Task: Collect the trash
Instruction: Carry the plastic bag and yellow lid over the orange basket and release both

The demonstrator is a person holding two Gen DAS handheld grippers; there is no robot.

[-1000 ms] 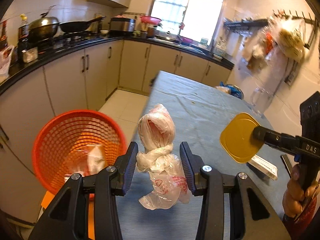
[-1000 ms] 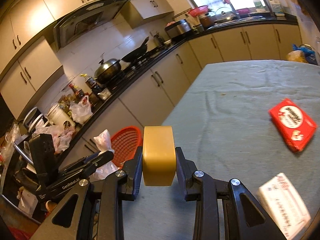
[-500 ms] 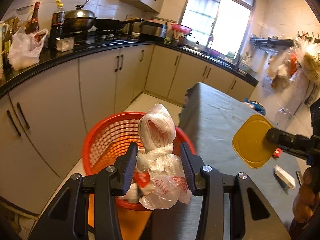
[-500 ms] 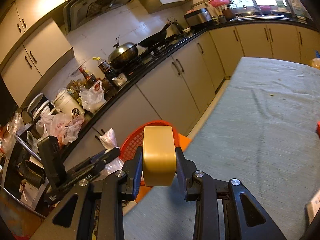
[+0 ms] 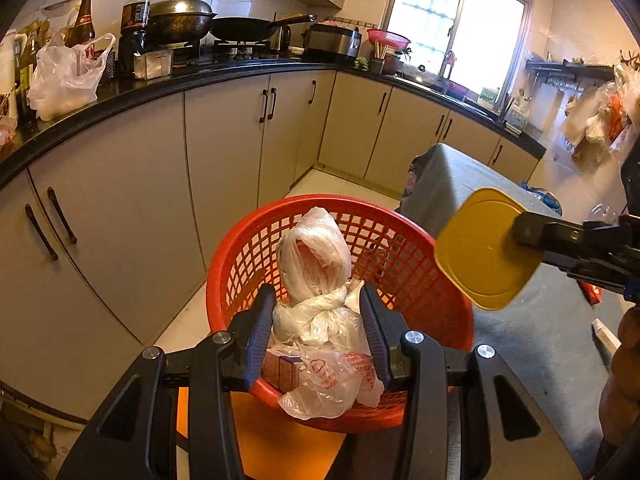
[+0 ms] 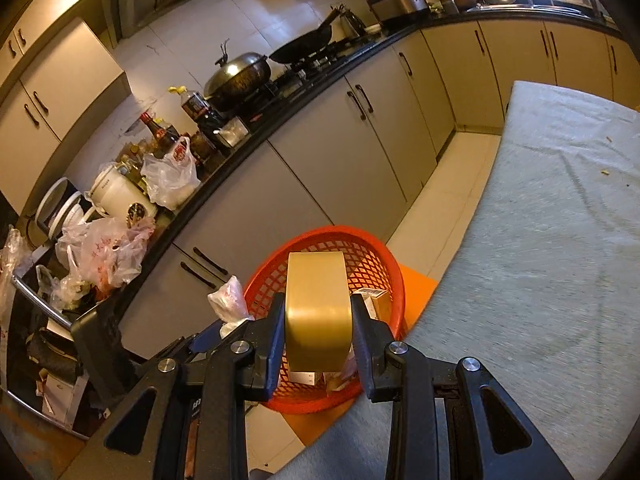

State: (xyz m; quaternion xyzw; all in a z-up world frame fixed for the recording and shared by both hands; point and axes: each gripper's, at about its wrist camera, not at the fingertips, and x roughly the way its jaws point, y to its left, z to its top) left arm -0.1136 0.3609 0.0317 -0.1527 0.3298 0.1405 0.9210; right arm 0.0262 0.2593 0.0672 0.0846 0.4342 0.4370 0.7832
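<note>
Where the grey cloth-covered table ends, a round red plastic mesh basket sits on an orange surface on the pale tiled floor, beside beige cabinets under a black worktop. Worktop is cluttered: lidded steel wok, black pan, dark sauce bottles, loose white plastic bags.

Left gripper is clamped on a knotted, crinkly translucent white plastic bag with red print, held over the basket's open mouth. Right gripper is clamped on a smooth yellow plastic container with rounded corners, flat faces against the pads, also over the basket, at its table-side rim.

Small cardboard boxes already lie inside the basket. Nothing sits between either load and the basket.
</note>
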